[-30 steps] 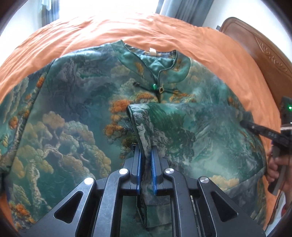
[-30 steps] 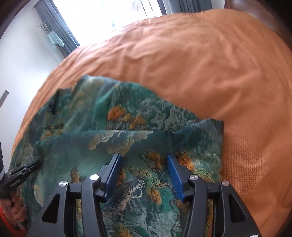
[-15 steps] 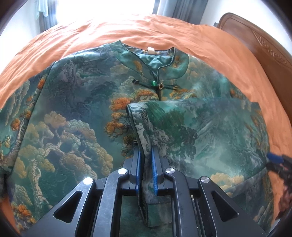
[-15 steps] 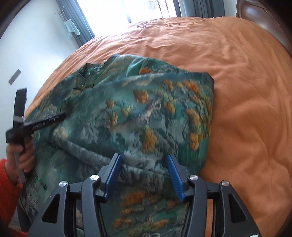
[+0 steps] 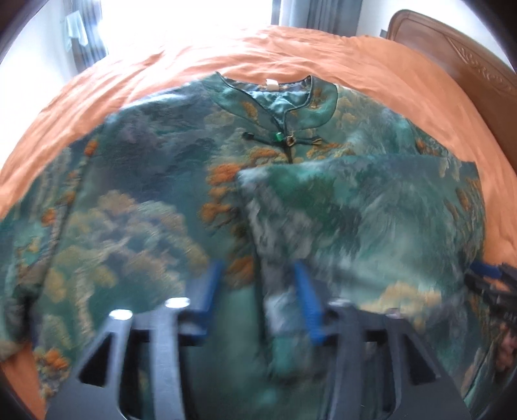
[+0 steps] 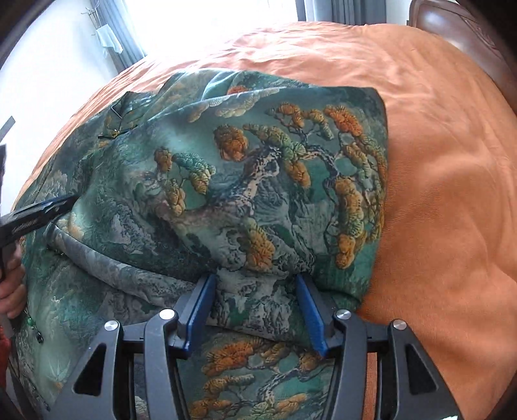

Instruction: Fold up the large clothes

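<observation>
A green garment (image 5: 155, 200) printed with orange pines and a mandarin collar (image 5: 278, 100) lies front-up on the orange bed cover (image 5: 404, 77). Its right sleeve (image 5: 371, 206) is folded across the chest. My left gripper (image 5: 258, 290) hovers over the sleeve's cuff with its jaws opening; the cuff lies between the blurred blue pads (image 5: 307, 300), which no longer press it. My right gripper (image 6: 255, 307) stands open above the folded side of the garment (image 6: 274, 194), with cloth under its fingers. The left gripper (image 6: 42, 213) shows at the left edge of the right wrist view, held by a hand (image 6: 13, 278).
A carved wooden headboard (image 5: 468, 71) rises at the right of the bed. Curtains and a bright window (image 5: 194, 19) stand behind it. Bare orange cover (image 6: 452, 194) stretches to the right of the garment. The right gripper's tip (image 5: 484, 274) pokes in at the left view's right edge.
The left jaws, pinched on the sleeve cuff before, have sprung apart and let it go. The right gripper has moved sideways over the garment to its folded right side, its jaws unchanged.
</observation>
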